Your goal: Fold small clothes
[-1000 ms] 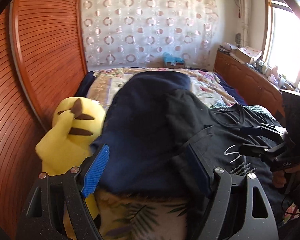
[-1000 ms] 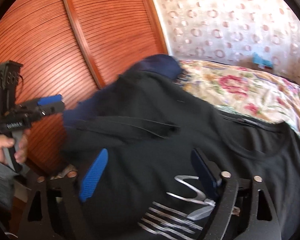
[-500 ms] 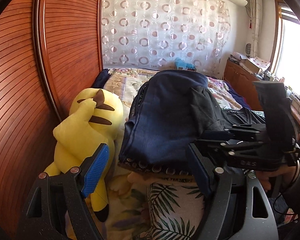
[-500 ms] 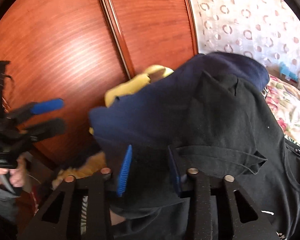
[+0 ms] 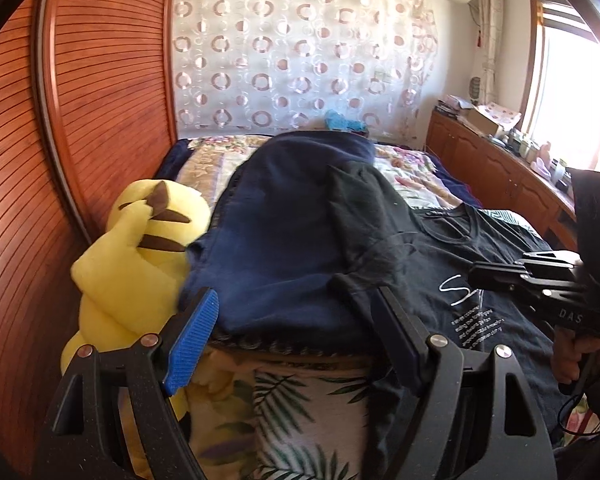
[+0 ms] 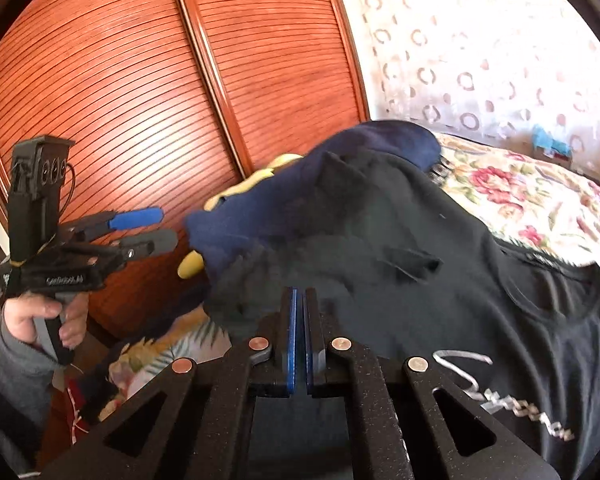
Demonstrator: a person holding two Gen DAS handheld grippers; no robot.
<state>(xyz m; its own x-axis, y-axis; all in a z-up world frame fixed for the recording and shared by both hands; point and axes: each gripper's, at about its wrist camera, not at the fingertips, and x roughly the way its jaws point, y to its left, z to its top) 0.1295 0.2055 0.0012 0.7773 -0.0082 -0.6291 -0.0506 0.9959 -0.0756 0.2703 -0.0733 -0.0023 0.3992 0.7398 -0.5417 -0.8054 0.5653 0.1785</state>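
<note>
Black T-shirt (image 6: 440, 280) spread on bed (image 5: 300, 404), sleeve draped over navy garment (image 5: 284, 216) near bed's left edge.

Right gripper (image 6: 299, 300): fingers just closed, no cloth visibly between them. Risk: empty pinch, fold fails.

Left gripper (image 5: 296, 340): fingers wide, holding nothing. Risk: snagging navy garment or yellow plush toy (image 5: 140, 256).

Home bedroom: bed (image 5: 416, 184) (floral cover), slatted wardrobe (image 5: 112, 92), curtain (image 5: 300, 60).

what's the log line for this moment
left gripper: jaws open, by navy garment | right gripper: jaws just closed, nothing seen between
</note>
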